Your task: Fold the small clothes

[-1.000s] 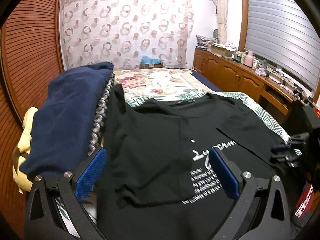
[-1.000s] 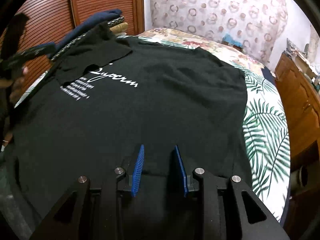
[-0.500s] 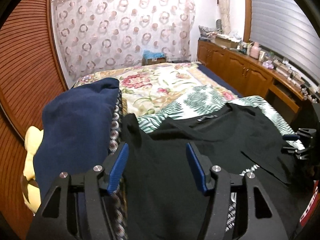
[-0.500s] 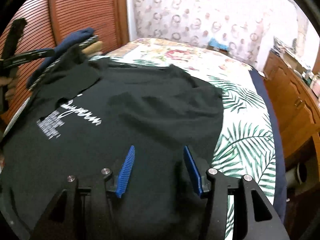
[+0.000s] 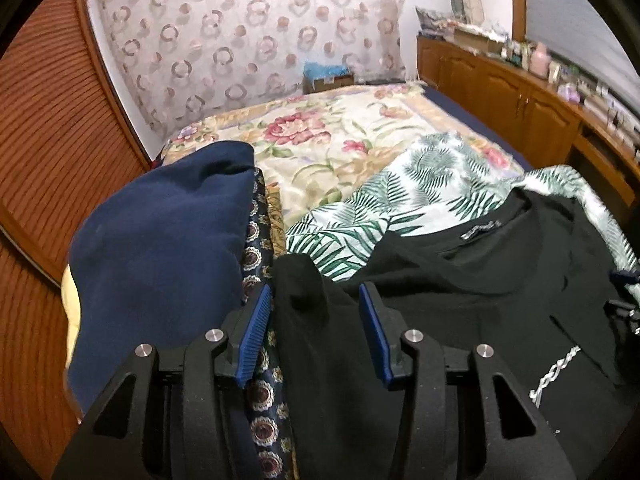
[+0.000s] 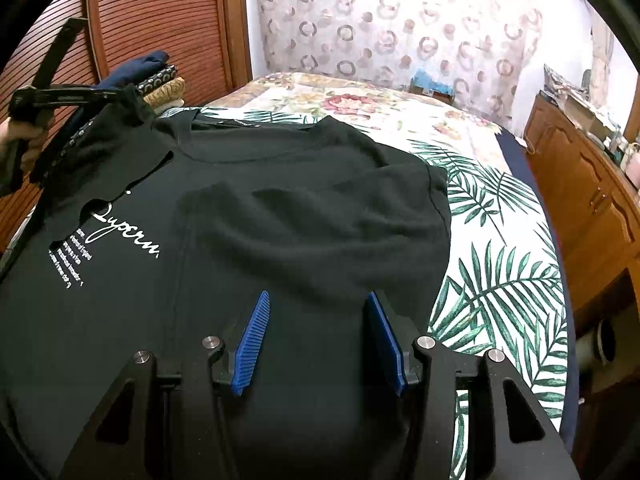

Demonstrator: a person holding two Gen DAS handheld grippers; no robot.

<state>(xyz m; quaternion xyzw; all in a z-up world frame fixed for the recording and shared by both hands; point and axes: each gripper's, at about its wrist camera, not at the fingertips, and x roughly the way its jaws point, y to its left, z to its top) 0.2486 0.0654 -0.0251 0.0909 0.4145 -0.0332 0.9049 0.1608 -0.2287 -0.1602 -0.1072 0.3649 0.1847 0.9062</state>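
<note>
A black T-shirt (image 6: 300, 208) with white lettering (image 6: 120, 232) lies on the bed, its right side folded over the middle. My right gripper (image 6: 318, 298) hovers open above that fold, nothing between its pads. My left gripper (image 5: 316, 292) is at the shirt's left sleeve (image 5: 300, 276), which bunches up against a pile of clothes. Its jaws are closing with the sleeve between them, and the blue pads still stand off the cloth. In the right wrist view the left gripper (image 6: 104, 94) reaches the sleeve tip (image 6: 132, 108), with a person's hand (image 6: 24, 136) behind it.
A pile of folded clothes, navy on top (image 5: 160, 260), stands just left of the sleeve. A palm-leaf sheet (image 6: 500, 280) lies under the shirt, with a floral bedspread (image 5: 320, 140) beyond. Slatted wooden doors (image 5: 48, 120) stand on the left and cabinets (image 5: 520, 100) on the right.
The left gripper slid left from over the lettering to the sleeve while its jaws narrowed. The right gripper's jaws widened, and the shirt's right side now lies folded over.
</note>
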